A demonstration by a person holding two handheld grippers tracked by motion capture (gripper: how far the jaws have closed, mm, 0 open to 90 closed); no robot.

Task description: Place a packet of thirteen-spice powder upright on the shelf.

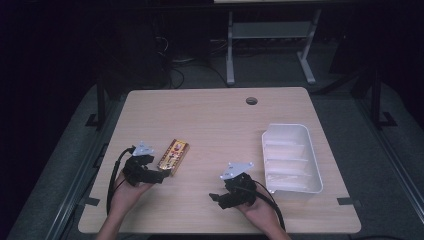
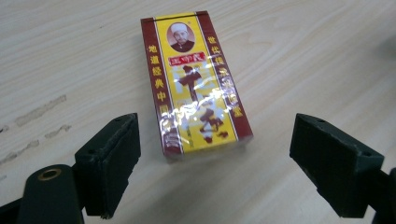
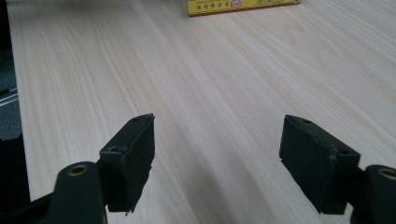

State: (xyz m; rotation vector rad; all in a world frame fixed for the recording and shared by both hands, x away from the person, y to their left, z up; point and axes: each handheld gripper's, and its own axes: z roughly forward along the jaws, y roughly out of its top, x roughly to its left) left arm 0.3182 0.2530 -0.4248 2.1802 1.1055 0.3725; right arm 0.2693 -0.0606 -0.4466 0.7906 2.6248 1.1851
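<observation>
**Left hand-held gripper lined up on the packet**

While both hands sit at the near edge of the pale wood-grain worktop, the left hand-held gripper is the one on the job. Jaws spread wide, nothing between them.

Just ahead of it: flat rectangular packet, dark red and yellow, glossy wrap. Lies flat on the worktop, near short end just beyond the jaw tips, not touching either. Long axis runs away from the gripper, roughly along its line of sight, slightly skewed. Jaws therefore straddle the narrow width; a short push forward would likely bring the packet between them.

Right hand-held gripper: also wide, empty, low over bare worktop. The packet's edge shows far off at the top of its view, well apart. Left hand clearly nearer.

Farther right on the worktop: white rectangular plastic bin, well apart from the packet.
</observation>
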